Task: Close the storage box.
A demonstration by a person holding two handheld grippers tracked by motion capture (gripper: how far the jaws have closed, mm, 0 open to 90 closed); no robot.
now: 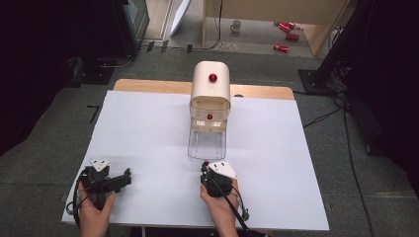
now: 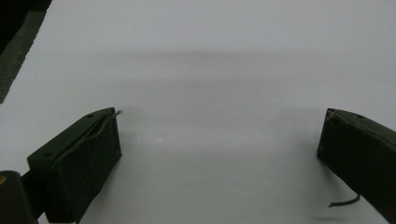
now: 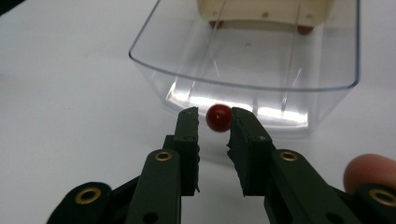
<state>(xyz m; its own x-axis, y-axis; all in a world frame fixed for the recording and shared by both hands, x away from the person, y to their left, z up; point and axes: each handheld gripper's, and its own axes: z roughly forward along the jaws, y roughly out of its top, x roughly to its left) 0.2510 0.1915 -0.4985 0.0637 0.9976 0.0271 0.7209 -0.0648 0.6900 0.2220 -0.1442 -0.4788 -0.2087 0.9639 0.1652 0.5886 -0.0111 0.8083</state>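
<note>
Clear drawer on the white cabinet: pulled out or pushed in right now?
Pulled out. The clear drawer juts forward from the cream cabinet onto the white table, and the right gripper has its jaws on either side of the drawer's red knob.

Smooth matt white sheet [image 1: 148, 148] covering the worktop, pale bare wood along the far edge [image 1: 148, 86]. The cabinet [image 1: 211, 84] looks like glossy cream plastic, with a shiny red knob [image 1: 213, 77]. Its pulled-out drawer [image 3: 261, 70] is clear, glossy plastic, catching bright glints. The drawer's red ball knob [image 3: 219, 117] gleams between the matt black jaws of the right tool [image 3: 214, 122], brass-coloured rivets on its arms. Left tool [image 2: 219, 144] pads look dull, dark, rubbery. Grey carpet-like floor [image 1: 44, 138], rough.
</note>
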